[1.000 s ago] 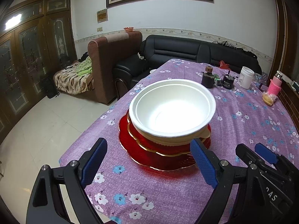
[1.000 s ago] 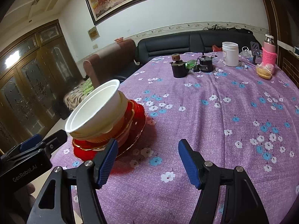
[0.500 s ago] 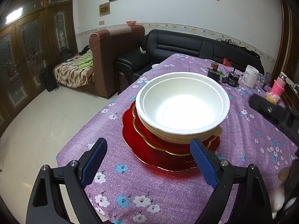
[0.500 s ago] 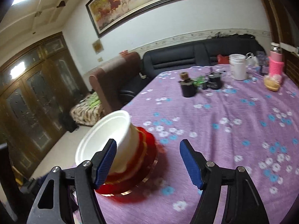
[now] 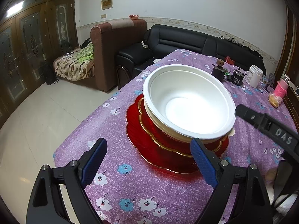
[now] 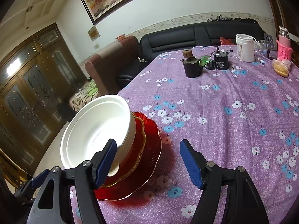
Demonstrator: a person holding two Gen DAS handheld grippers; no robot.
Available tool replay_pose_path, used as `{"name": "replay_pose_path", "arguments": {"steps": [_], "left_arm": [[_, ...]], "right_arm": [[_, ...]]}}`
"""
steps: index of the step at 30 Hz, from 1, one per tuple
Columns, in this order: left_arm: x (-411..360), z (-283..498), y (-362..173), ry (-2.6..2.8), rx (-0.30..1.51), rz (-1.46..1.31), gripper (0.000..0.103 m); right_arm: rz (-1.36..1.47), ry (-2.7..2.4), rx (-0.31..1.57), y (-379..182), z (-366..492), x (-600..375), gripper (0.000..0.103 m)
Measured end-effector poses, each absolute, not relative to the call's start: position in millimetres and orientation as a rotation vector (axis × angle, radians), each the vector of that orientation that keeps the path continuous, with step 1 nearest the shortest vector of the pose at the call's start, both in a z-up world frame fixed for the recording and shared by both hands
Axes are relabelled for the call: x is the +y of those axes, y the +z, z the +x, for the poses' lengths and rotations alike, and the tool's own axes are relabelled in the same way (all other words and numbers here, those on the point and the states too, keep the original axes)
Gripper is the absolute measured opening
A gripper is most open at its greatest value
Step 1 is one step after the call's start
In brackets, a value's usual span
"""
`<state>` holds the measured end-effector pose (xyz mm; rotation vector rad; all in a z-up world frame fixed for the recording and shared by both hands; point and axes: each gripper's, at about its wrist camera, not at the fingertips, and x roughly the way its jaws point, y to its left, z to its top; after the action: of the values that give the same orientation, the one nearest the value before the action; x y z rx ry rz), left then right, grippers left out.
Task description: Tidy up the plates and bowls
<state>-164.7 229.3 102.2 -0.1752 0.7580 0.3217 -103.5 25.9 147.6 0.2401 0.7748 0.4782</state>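
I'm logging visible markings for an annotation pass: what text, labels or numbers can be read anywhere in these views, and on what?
"DAS": white letters on the black right gripper body, seen from the left wrist view.
Black cylindrical motor: white label print, too small to read.
White plastic jar: faint label, unreadable.
Small framed wall notice: blurred, unreadable.

Left tool and right tool both gape wide, empty.

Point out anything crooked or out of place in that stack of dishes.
The white bowl on top sits tilted, off-centre on the red plates, its rim overhanging toward the right gripper. Both grippers are open and hold nothing. No spill or damage shows.
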Motion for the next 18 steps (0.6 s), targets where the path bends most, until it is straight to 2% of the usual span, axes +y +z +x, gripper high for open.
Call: {"name": "replay_pose_path", "arguments": {"steps": [8, 18], "left_arm": [[233, -163, 102, 0.323, 0.758, -0.184, 0.090], [223, -173, 109, 0.317, 0.735, -0.169, 0.090]], "right_arm": [[0.217, 0.460, 0.708, 164, -125, 20, 0.075], [0.185, 0.419, 0.774, 137, -142, 12, 0.075]]}}
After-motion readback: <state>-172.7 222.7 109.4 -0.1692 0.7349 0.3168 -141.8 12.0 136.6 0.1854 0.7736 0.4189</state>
